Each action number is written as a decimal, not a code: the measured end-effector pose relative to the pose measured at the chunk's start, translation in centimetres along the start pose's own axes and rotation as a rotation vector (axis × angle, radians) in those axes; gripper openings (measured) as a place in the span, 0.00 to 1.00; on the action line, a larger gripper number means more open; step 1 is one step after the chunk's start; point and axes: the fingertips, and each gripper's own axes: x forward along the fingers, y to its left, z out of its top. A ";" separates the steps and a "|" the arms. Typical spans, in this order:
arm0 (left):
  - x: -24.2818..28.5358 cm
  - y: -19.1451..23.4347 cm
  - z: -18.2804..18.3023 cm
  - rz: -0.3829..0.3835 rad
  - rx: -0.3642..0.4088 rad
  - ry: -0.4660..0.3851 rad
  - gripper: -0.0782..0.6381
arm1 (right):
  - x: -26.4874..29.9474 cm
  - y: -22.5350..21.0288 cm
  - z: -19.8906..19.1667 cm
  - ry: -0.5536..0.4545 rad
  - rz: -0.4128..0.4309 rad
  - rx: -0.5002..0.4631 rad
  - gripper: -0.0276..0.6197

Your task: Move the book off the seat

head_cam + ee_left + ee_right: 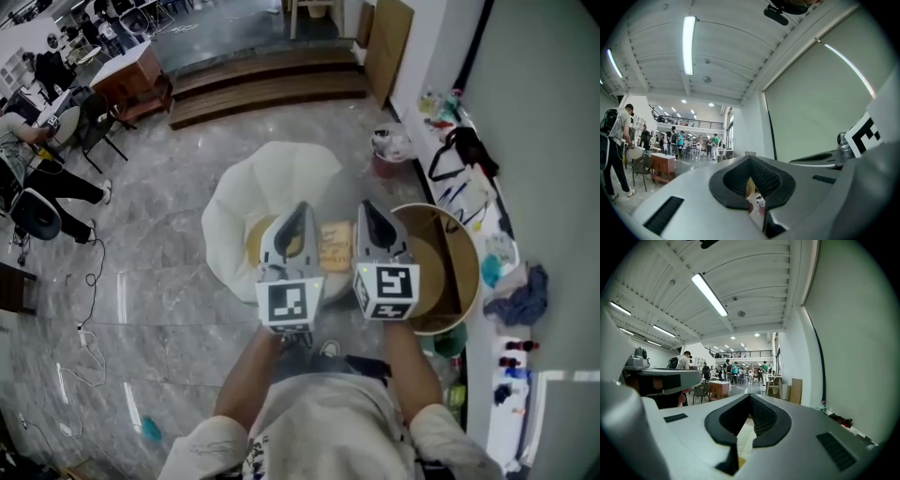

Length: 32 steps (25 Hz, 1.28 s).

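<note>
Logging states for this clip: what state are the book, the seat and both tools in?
Book: lying flat on the seat, not gripped.
Seat: upright, bearing the book.
Left tool: jaws together, empty.
Right tool: jaws together, empty.

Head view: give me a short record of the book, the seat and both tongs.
book: lying flat on the seat, not yet moved
seat: white chair
left tongs: shut, empty, at the book's left side
right tongs: shut, empty, at the book's right side
nearby: round wooden table to the right of the seat
</note>
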 end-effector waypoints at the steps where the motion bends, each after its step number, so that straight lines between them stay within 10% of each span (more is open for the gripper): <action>1: 0.4 0.4 -0.2 -0.006 -0.002 0.003 0.11 | 0.5 0.1 -0.2 0.006 -0.005 -0.001 0.05; 32: 12.1 11.0 -19.3 -0.260 -0.024 0.151 0.11 | 14.7 3.5 -19.7 0.373 -0.233 0.062 0.05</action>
